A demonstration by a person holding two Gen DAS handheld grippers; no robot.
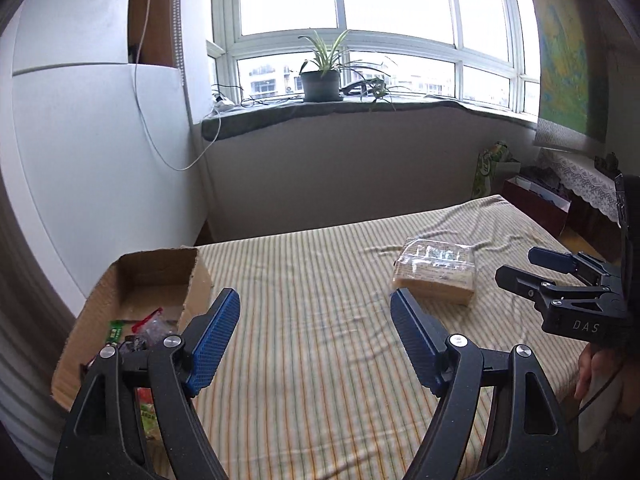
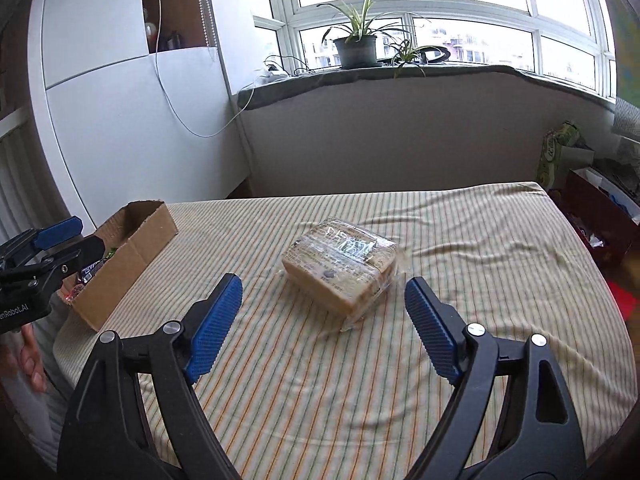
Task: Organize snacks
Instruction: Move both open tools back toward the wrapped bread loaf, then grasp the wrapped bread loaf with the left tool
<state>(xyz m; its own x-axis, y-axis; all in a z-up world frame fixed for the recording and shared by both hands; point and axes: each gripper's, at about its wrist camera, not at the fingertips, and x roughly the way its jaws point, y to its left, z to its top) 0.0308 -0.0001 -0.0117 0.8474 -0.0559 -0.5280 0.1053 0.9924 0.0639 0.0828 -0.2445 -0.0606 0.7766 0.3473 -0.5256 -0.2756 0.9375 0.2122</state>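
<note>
A clear-wrapped pack of sliced bread (image 2: 340, 266) lies on the striped cloth in the middle of the table. My right gripper (image 2: 324, 286) hovers just short of it, open, with the pack ahead of its blue pads and nothing between them. An open cardboard box (image 1: 156, 280) at the table's left edge holds several snack packets (image 1: 154, 326). My left gripper (image 1: 314, 300) is open over bare cloth beside the box, empty. In the left wrist view the bread pack (image 1: 434, 276) lies ahead to the right, with the right gripper (image 1: 520, 266) beyond it.
The striped tablecloth (image 2: 460, 280) is wrinkled behind the bread. A white cabinet (image 1: 88, 160) stands left of the table. A windowsill with a potted plant (image 2: 356, 46) runs along the back. Bags and a red box (image 2: 592, 216) crowd the floor at right.
</note>
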